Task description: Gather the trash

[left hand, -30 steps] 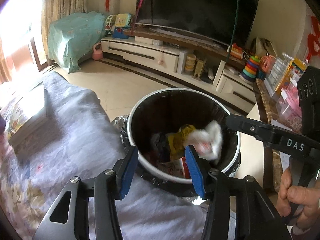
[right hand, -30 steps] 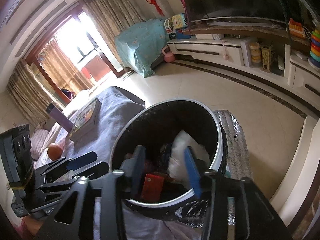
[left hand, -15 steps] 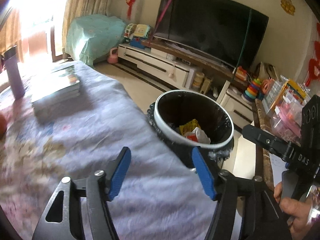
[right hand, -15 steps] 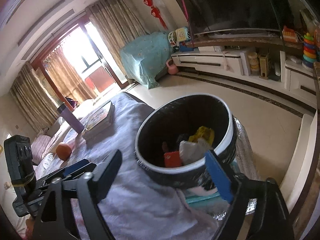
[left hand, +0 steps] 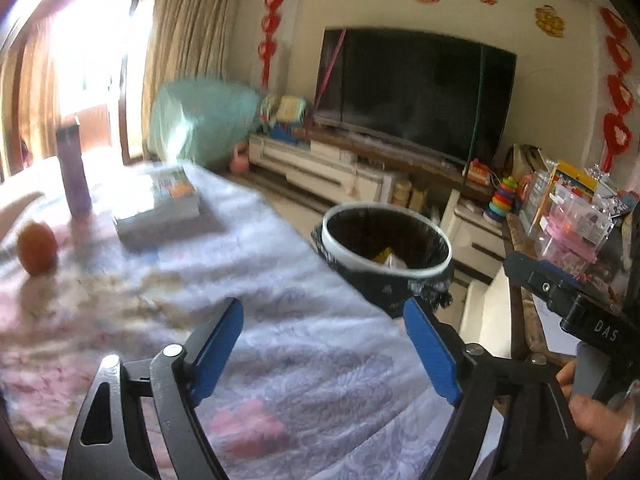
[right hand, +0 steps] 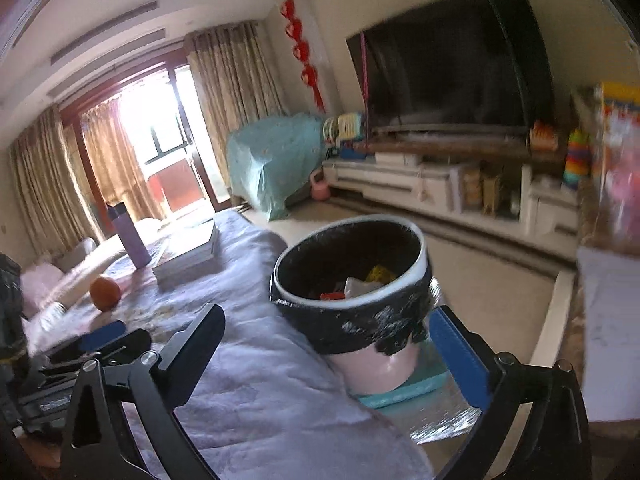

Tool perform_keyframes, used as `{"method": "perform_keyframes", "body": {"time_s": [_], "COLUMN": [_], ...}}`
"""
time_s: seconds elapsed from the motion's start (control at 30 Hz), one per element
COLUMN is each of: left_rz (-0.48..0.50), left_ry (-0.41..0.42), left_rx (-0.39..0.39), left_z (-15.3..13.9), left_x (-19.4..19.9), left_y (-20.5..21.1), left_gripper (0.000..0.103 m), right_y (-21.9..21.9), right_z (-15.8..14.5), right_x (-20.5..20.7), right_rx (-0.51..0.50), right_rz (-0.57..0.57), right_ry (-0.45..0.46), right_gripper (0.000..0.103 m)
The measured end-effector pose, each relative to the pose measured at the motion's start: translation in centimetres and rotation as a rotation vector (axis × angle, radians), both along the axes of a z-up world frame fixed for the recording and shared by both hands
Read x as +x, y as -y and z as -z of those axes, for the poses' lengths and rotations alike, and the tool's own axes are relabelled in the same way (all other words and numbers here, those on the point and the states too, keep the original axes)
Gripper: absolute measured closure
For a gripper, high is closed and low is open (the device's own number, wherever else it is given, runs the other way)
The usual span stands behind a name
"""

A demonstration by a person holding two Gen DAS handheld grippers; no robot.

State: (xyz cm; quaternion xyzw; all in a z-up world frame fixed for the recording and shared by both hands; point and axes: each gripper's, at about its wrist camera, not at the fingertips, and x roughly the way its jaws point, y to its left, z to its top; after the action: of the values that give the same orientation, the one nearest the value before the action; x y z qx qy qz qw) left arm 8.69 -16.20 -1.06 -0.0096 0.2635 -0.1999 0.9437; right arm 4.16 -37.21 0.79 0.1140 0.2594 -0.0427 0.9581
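Left gripper (left hand: 324, 340): jaws opening, nothing between the blue pads, only the pale floral cloth (left hand: 132, 292) below. Right gripper (right hand: 328, 344): jaws opening wide, empty, pads flanking the bin's lower body without touching. Bin (right hand: 352, 280) standing upright just past the cloth's edge, white rim, black liner folded over a pink body, on a teal mat (right hand: 404, 390). Inside the bin: trash (right hand: 360, 284), a white crumpled piece, something yellow, something red. On the cloth, well apart from the bin: orange (right hand: 105, 293), purple bottle (right hand: 130, 238) upright, stack of books (right hand: 188, 254) beside the bottle. Behind: dark TV (left hand: 412, 96) above a low white cabinet. Hand (left hand: 596, 428) at lower right in the left view, wrapped around the right gripper's handle.
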Motion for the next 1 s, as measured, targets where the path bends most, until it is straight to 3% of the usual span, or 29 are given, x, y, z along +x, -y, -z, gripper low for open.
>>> {"method": "perform_keyframes", "body": {"time_s": [0.07, 0.2, 0.3, 0.5, 0.7, 1.0], "left_rz": [-0.032, -0.08, -0.11, -0.149, -0.178, -0.218], "left_ry": [0.06, 0.144, 0.175, 0.202, 0.243, 0.272], "left_rx": [-0.006, -0.016, -0.009, 0.007, 0.057, 0.07], "left_z": [-0.6, -0.7, -0.1, 1.3, 1.9, 2.4], "left_x": [-1.8, -4.6, -6.2, -8.1, -8.7, -9.0], "left_y": [-0.5, -1.3, -1.6, -1.2, -0.2, -0.5], "left_gripper": [0.001, 0.001, 0.001, 0.001, 0.001, 0.001], "right_y": [-0.3, -1.4, -1.8, -1.7, -2.1, -2.2], "right_z": [-1.3, -2.7, -2.1, -0.3, -0.1, 0.3], "right_x": [-0.8, -2.4, -2.9, -3.7, -4.2, -4.4], "right_rx": [-0.047, -0.14, -0.181, -0.17, -0.199, -0.207], "right_rz": [0.011, 0.051, 0.083, 0.086, 0.1, 0.11], "right_ry": [0.05, 0.146, 0.152, 0.152, 0.156, 0.154], "right_gripper": [0.0, 0.0, 0.0, 0.0, 0.0, 0.0]}}
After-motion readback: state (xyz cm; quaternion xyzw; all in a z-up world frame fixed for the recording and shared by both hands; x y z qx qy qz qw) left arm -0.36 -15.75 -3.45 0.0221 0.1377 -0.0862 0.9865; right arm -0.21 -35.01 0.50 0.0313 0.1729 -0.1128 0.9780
